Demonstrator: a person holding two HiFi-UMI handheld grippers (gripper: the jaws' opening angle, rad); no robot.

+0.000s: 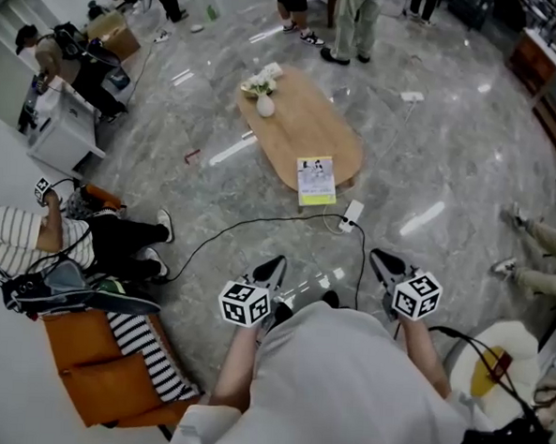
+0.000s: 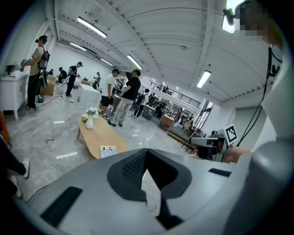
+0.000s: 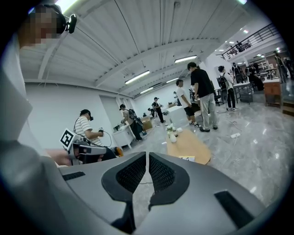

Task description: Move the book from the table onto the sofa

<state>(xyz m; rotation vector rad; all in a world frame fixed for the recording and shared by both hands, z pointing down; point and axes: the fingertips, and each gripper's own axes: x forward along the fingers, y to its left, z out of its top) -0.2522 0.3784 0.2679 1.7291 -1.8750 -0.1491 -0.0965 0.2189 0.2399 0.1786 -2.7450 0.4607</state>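
Observation:
The book, thin with a pale cover, lies on the near end of the oval wooden table. It also shows small in the left gripper view and the right gripper view. My left gripper and right gripper are held side by side in front of my body, well short of the table, both pointing toward it. Each one is shut with nothing between its jaws, as the left gripper and right gripper show in their own views. The orange sofa stands at my lower left.
A white vase with flowers stands at the table's far end. A power strip and black cable lie on the marble floor between me and the table. A seated person in a striped shirt is by the sofa; several people stand beyond the table.

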